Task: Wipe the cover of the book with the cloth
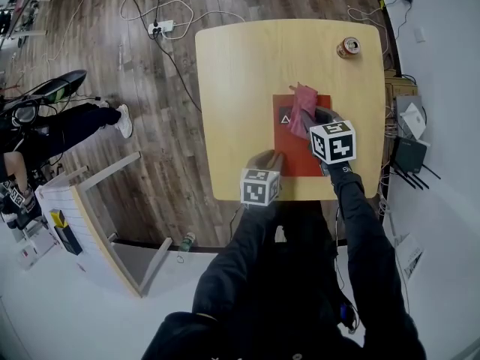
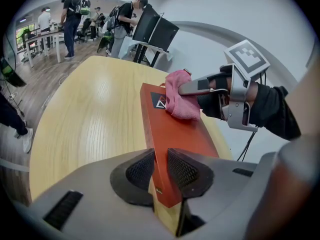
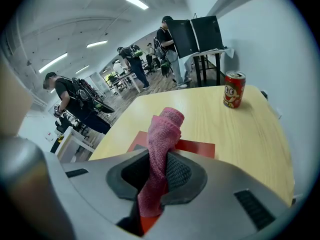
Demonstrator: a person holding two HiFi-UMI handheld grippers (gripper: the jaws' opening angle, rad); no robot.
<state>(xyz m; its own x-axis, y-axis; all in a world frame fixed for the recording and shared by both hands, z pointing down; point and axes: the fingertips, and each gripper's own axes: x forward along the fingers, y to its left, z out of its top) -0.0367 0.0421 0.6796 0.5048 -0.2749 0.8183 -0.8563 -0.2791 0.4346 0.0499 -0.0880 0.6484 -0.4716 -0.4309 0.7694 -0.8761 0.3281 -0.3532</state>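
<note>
- What is the biggest thing here?
- The table point(image 1: 240, 73). It is pale wood with round corners.
- And what lies on it?
- A red book point(image 1: 298, 162). It lies flat on the side of the table near the person, a bit to the right.
- Who holds the book?
- The left gripper point(image 2: 160, 171). Its two jaws are pressed together on the near edge of the book, one on each side.
- What about the other one?
- The right gripper point(image 3: 159, 176) has its jaws squeezed on a pink cloth point(image 3: 162, 144). The cloth sticks up out of them, all bunched.
- Where is the cloth?
- It touches the far half of the cover, right beside a small triangle mark.
- Anything smaller?
- A red can point(image 1: 348, 47). It stands up in the far right corner of the table, well away from the book.
</note>
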